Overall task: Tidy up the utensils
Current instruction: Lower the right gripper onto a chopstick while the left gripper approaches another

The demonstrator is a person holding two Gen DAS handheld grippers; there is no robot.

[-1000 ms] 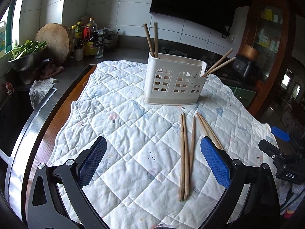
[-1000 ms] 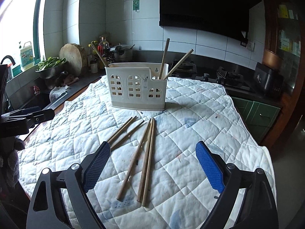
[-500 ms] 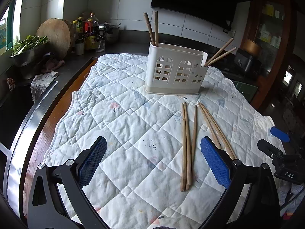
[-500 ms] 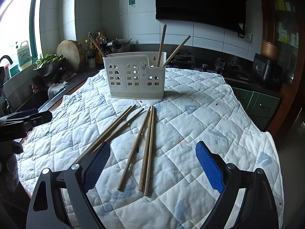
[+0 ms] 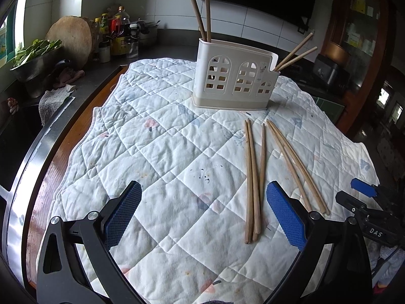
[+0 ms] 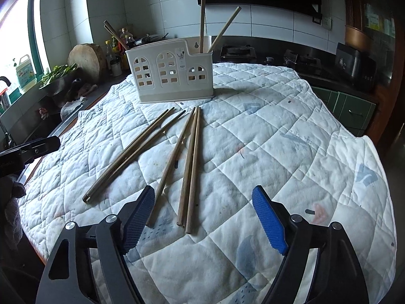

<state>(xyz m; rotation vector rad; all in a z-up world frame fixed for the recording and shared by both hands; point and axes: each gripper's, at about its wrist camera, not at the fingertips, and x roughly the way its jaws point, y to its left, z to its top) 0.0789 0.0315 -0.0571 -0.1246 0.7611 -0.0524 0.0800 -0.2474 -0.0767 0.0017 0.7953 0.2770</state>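
Observation:
A white utensil holder (image 5: pixel 234 79) stands on a quilted cloth (image 5: pixel 164 152), with two wooden chopsticks upright in its left end and two leaning out of its right end. It also shows in the right wrist view (image 6: pixel 172 74). Several loose wooden chopsticks (image 5: pixel 263 169) lie on the cloth in front of it; they also show in the right wrist view (image 6: pixel 187 157). My left gripper (image 5: pixel 202 215) is open and empty, left of the chopsticks' near ends. My right gripper (image 6: pixel 205 220) is open and empty, over the near ends of the chopsticks.
A counter at the left holds a round wooden board (image 5: pixel 69 38), bottles (image 5: pixel 114 33) and a metal bowl of greens (image 5: pixel 35 60). A sink (image 5: pixel 15 136) lies by the table's left edge. A stove (image 6: pixel 238 50) and a dark appliance (image 6: pixel 354 63) stand behind.
Both grippers have drawn back and risen a little, so more of the cloth and the chopsticks' near ends show. Both stay open. The chopsticks and holder have not moved.

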